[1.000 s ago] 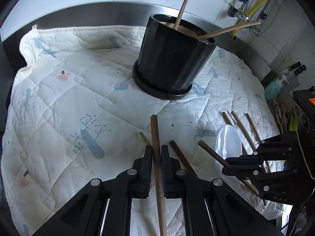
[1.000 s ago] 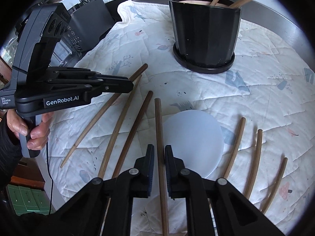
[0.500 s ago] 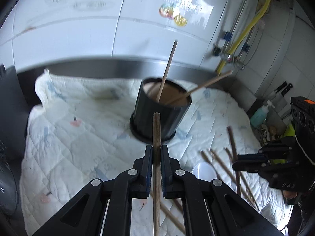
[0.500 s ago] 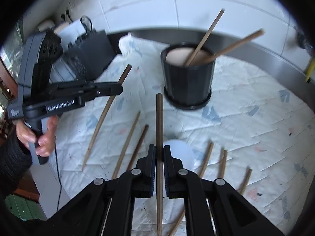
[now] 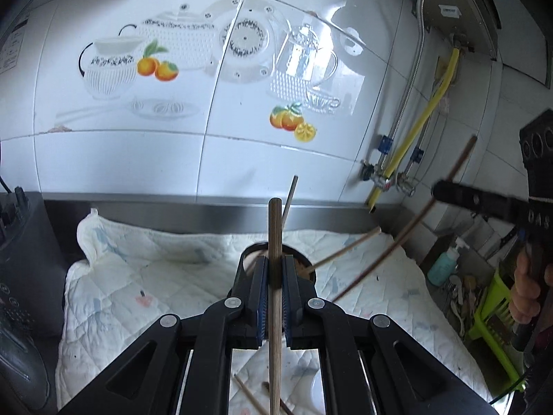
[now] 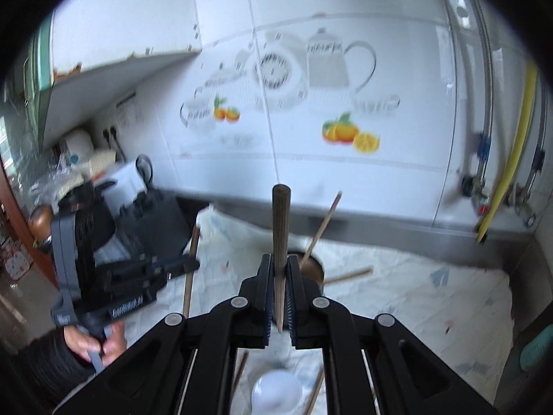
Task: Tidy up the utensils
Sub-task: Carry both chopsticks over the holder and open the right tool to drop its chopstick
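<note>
My left gripper (image 5: 275,266) is shut on a wooden chopstick (image 5: 275,228) that sticks up past its fingertips, high above the quilted cloth (image 5: 138,276). Behind the jaws sits the black pot (image 5: 306,269), mostly hidden, with two chopsticks (image 5: 345,249) leaning out of it. My right gripper (image 6: 279,266) is shut on a second chopstick (image 6: 280,221), held above the pot (image 6: 312,269). In the right wrist view the left gripper (image 6: 193,263) shows at the left with its chopstick (image 6: 190,269). Loose chopsticks (image 6: 240,373) and a white spoon (image 6: 276,394) lie on the cloth below.
A tiled wall with fruit and teapot prints rises behind the counter. A black appliance (image 5: 20,276) stands at the left edge. At the right are a yellow hose (image 5: 421,131), a soap bottle (image 5: 444,263) and a green rack (image 5: 494,311).
Both grippers have risen well above the cloth, each lifting its chopstick off it. Both views have tilted up from the cloth toward the wall.
</note>
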